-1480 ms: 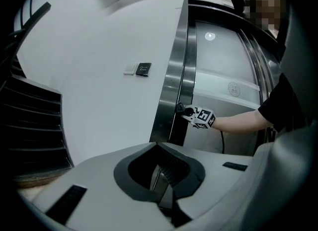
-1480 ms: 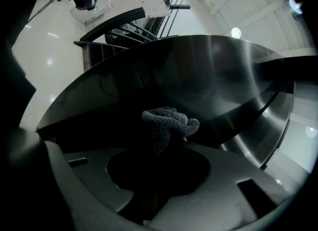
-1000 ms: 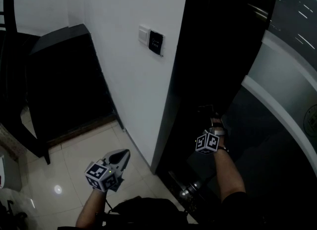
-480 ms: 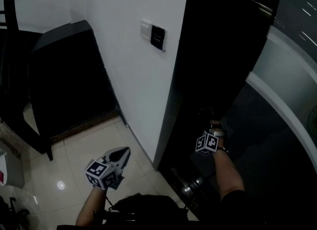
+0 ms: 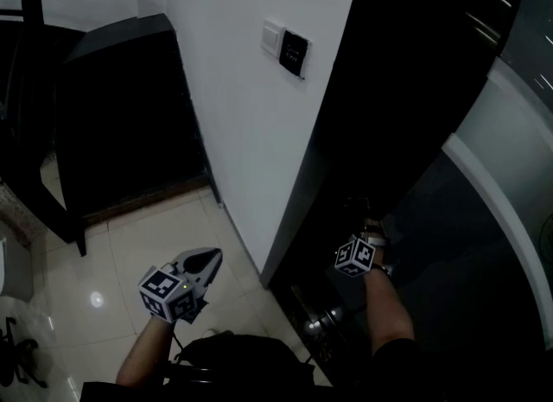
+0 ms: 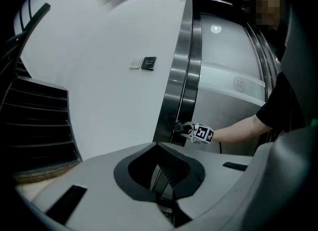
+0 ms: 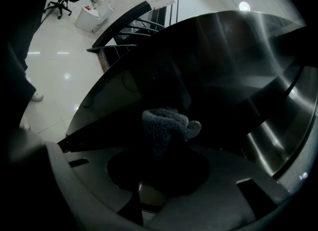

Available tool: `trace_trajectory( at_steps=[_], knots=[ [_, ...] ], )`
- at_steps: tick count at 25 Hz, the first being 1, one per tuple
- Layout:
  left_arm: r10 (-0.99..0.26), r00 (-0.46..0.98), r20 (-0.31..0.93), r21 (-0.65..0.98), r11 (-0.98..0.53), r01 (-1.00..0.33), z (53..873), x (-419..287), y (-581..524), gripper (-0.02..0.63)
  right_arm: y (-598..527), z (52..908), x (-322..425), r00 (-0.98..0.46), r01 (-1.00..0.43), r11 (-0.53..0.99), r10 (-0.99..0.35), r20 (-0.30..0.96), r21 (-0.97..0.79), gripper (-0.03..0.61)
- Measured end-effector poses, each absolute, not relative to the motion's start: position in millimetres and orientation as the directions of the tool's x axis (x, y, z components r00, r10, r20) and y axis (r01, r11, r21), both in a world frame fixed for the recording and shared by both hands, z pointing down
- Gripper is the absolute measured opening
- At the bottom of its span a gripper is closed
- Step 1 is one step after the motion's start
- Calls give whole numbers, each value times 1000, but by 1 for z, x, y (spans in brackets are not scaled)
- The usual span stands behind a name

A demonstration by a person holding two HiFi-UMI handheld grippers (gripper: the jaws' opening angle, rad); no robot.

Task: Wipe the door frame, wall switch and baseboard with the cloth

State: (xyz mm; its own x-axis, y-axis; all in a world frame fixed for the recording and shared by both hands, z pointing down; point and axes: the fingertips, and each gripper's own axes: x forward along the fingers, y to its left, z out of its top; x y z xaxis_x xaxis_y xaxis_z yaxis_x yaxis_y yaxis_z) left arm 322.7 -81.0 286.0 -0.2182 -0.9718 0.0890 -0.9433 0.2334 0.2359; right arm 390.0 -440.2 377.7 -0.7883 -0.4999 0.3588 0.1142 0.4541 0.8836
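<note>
Far L: dark slatted unit (image 5: 121, 115) against the white wall (image 5: 233, 124), glossy tile floor (image 5: 104, 253) below. L gripper (image 5: 210, 260) hangs low over the tiles near the wall's base, its 2 jaws together w/ nothing btwn them. Higher up the wall: white wall switch (image 5: 273, 37), w/ a black panel (image 5: 295, 53) right beside it on the R. Next R, the dark metal door frame (image 5: 346, 132) runs top to bottom. R gripper (image 6: 182, 127) is low down at the frame, jaws clamped on the grey fleecy cloth (image 7: 166, 125). The cloth bunches out past the jaw tips, facing the metal; touching or just off it, can't tell.
</note>
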Motion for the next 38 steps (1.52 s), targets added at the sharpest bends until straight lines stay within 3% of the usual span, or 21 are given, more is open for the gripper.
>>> trace_trajectory(
  at_steps=[12,16,23,27,31,38],
  knots=[
    [-967,-210,141,248,240,-939,301,332,-74,-11,-430,410,397,-765,103,537,-496,412,837,94],
    [-979,-166,115,255,190,-948,299,337,-80,-11,-419,348,404,-824,15,475,-493,280,880,94],
    [-997,-77,0,264,74,-962,278,343,-104,-11,-400,104,416,-885,-243,197,-446,-134,950,94],
    [-996,-69,-50,273,53,-961,266,338,-106,-11,-391,-6,413,-866,-352,108,-414,-280,930,94],
    [-994,-91,-55,255,75,-964,261,335,-92,-11,-385,-46,406,-852,-396,99,-412,-324,913,94],
    [-990,-129,-60,294,106,-950,269,330,-71,-11,-383,4,381,-863,-302,41,-437,-255,952,94]
  ],
)
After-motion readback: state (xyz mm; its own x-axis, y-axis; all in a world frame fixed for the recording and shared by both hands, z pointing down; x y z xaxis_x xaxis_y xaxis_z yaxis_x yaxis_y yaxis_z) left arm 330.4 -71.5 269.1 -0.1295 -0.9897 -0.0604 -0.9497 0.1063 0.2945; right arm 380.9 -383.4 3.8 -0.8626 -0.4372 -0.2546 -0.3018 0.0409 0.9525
